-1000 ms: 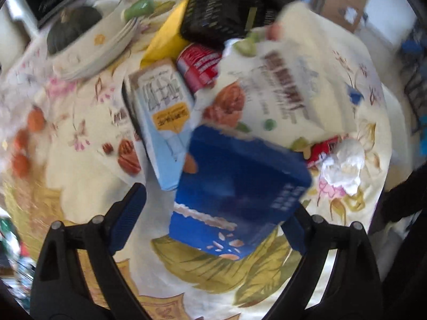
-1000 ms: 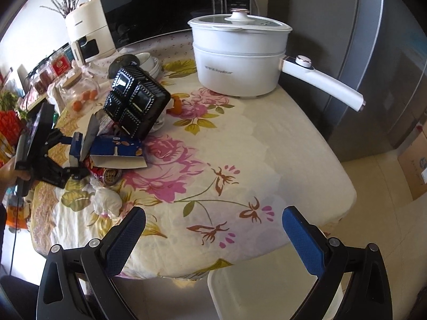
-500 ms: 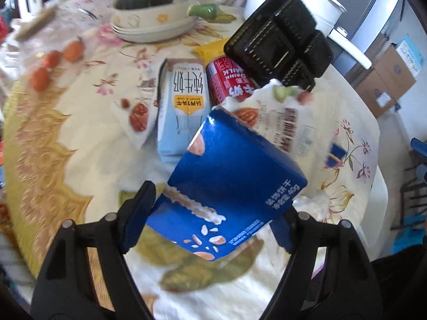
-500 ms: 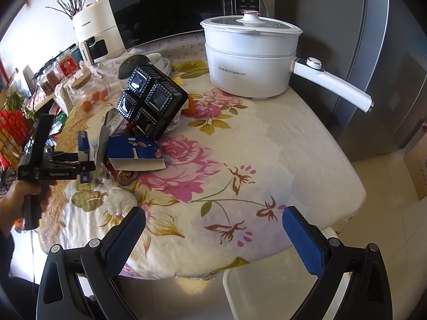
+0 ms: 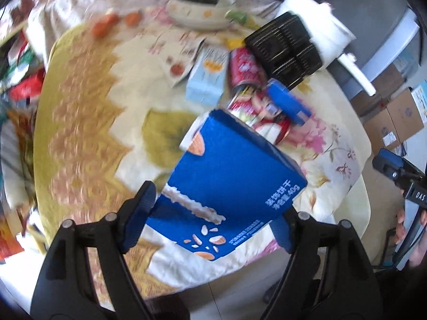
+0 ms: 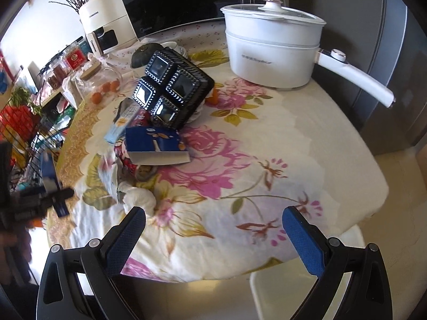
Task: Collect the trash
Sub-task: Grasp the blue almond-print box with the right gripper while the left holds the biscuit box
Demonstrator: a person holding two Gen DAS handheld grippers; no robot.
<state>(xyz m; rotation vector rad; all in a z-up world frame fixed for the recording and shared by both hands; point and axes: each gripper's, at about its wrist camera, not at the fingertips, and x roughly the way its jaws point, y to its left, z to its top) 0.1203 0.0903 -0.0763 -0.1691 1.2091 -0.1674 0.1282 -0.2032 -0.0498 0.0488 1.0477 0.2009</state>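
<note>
Blue biscuit box (image 5: 232,186): we hold it clamped between the fingers (image 5: 138,213) of our left gripper (image 5: 213,226), lifted clear above the desk (image 5: 88,112) and tilted, one corner towards the camera. Remaining trash, clustered mid-desk: a light blue carton (image 5: 206,77) lying flat; a red can (image 5: 245,66) beside it; a second blue box (image 6: 154,145) resting on red wrappers; a crumpled white tissue (image 6: 140,198) near the desk's front edge; a black four-cell plastic tray (image 6: 173,88) propped at a tilt. Further items: a white pot (image 6: 269,50) with lid and long handle, at the far side; a dark squash in a bowl (image 5: 194,2); small oranges (image 5: 117,22). Our right gripper (image 6: 213,242) hangs over the near desk edge, its fingers (image 6: 125,240) wide apart, nothing between them.
</note>
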